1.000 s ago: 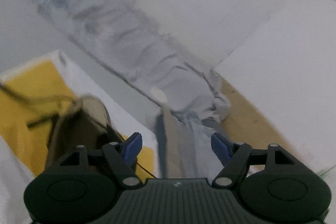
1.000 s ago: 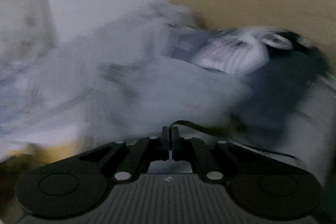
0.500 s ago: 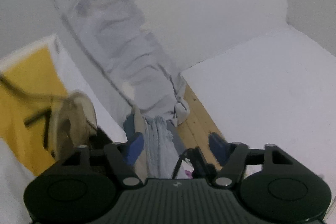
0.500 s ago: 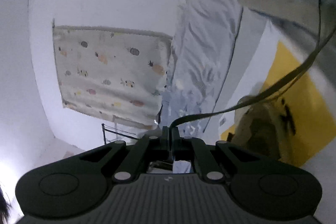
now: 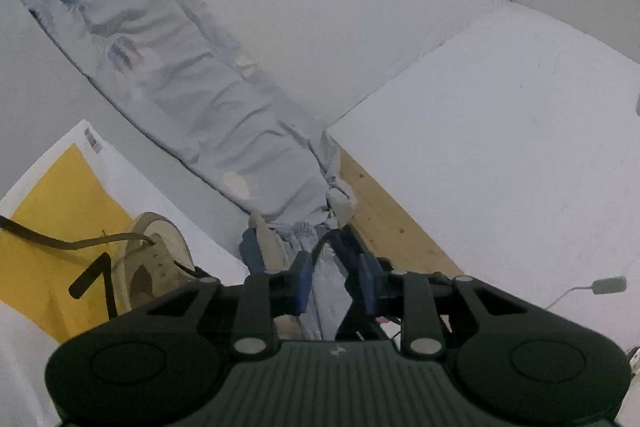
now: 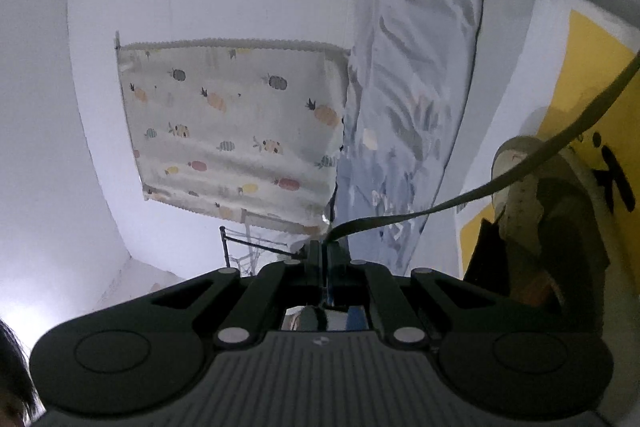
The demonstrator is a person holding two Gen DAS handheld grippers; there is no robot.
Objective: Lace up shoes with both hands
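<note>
Left wrist view looks forward and downward over its gripper, close above the beige canvas shoe (image 5: 150, 263) on a yellow-and-white sheet (image 5: 48, 211). Right wrist view is tilted upward toward the pineapple-print cloth (image 6: 236, 131) on the wall. Both share the shoe, sheet, pale blue patterned curtain (image 5: 192, 99) and cloth.

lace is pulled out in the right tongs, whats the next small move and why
Probably bring the left tongs, open and holding nothing, over to the shoe. The right tongs are shut on the lace, which runs taut from an eyelet, so the shoe likely needs steadying before more threading.
</note>
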